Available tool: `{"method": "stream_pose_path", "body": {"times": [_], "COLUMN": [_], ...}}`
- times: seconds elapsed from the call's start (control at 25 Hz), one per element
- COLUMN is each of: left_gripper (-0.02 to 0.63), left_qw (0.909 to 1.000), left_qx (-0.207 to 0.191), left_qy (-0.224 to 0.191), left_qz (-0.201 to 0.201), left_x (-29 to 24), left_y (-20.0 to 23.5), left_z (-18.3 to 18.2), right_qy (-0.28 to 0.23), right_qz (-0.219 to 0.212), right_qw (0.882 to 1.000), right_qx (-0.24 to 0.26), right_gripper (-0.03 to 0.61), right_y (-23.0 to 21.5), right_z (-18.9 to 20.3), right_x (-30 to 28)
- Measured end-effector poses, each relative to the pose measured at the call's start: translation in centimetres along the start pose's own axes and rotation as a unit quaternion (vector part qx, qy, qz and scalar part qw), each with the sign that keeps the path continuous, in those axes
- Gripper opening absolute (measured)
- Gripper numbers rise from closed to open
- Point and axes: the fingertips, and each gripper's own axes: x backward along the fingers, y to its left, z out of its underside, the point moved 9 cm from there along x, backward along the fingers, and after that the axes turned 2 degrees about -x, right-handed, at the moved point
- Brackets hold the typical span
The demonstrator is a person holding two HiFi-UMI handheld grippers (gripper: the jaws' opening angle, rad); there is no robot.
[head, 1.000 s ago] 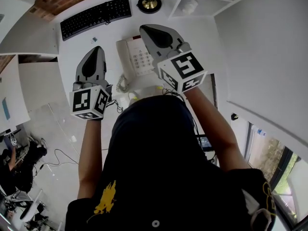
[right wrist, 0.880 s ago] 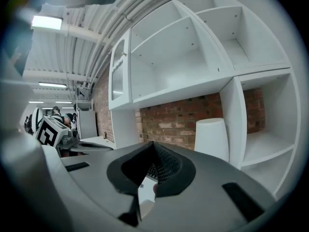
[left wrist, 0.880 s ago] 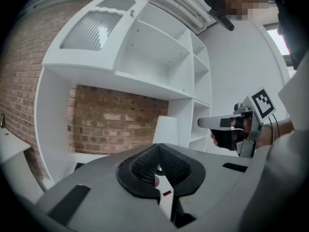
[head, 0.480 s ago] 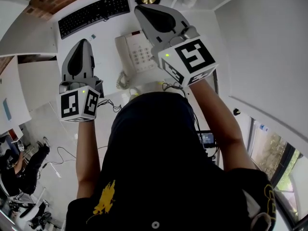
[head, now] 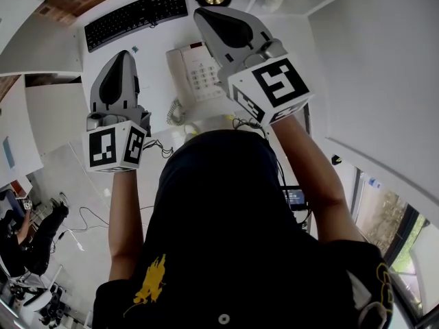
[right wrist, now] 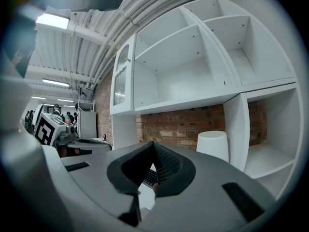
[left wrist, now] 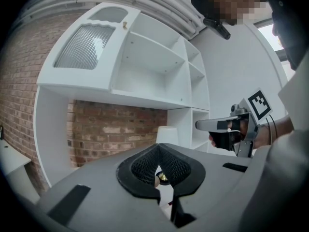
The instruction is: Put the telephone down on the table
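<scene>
- White surface (head: pixel 154 67) below shelves (right wrist: pixel 193 71), brick wall (right wrist: pixel 183 124) behind.
- Left gripper (head: pixel 123 57): fingers clenched, nothing between them, held in the air.
- Right gripper (head: pixel 206 16): fingers clenched, empty, overlapping telephone's right edge in head view.
- Telephone (head: pixel 185 70) sits on surface between grippers.
- Keyboard (head: pixel 134 19) beyond telephone, to its left.

Back: red brick wall (left wrist: pixel 111 129) behind white open shelving (right wrist: pixel 193 66) | Ceiling: white pipes (right wrist: pixel 96 37) running lengthwise, one strip light (right wrist: pixel 53 21) – lit | Furniture: white table (head: pixel 154 55) | Floor: pale grey floor (head: pixel 65 173) | Right: plain white wall (head: pixel 370 67); window (head: pixel 391 218) low down – greenery outside
</scene>
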Motion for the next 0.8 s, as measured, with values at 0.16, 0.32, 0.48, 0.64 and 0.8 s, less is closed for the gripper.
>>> {"method": "stream_pose_path", "body": {"times": [0.16, 0.32, 0.48, 0.64, 0.8], "left_gripper": [0.017, 0.017, 0.017, 0.017, 0.017], "left_qw": [1.0, 1.0, 1.0, 1.0, 1.0], "left_qx": [-0.001, 0.0, 0.002, 0.001, -0.001], "left_qy": [0.0, -0.002, -0.002, -0.002, -0.004], "left_qz": [0.0, -0.001, 0.0, 0.0, 0.002], "left_x": [0.13, 0.14, 0.2, 0.34, 0.55], "left_y": [-0.06, 0.06, 0.17, 0.0, -0.29], "left_z": [-0.06, -0.24, -0.38, -0.22, -0.2], "right_qy": [-0.001, 0.001, 0.005, 0.003, 0.0], "right_qz": [0.002, 0.005, 0.005, 0.004, 0.005], "right_qw": [1.0, 1.0, 1.0, 1.0, 1.0], "right_qx": [0.001, -0.003, -0.001, 0.0, 0.002], "right_gripper": [-0.005, -0.005, -0.005, -0.005, -0.005], "right_y": [-0.06, -0.15, 0.05, 0.15, 0.3], "right_z": [-0.01, 0.09, -0.11, -0.08, -0.12], "right_x": [0.12, 0.0, 0.04, 0.17, 0.5]}}
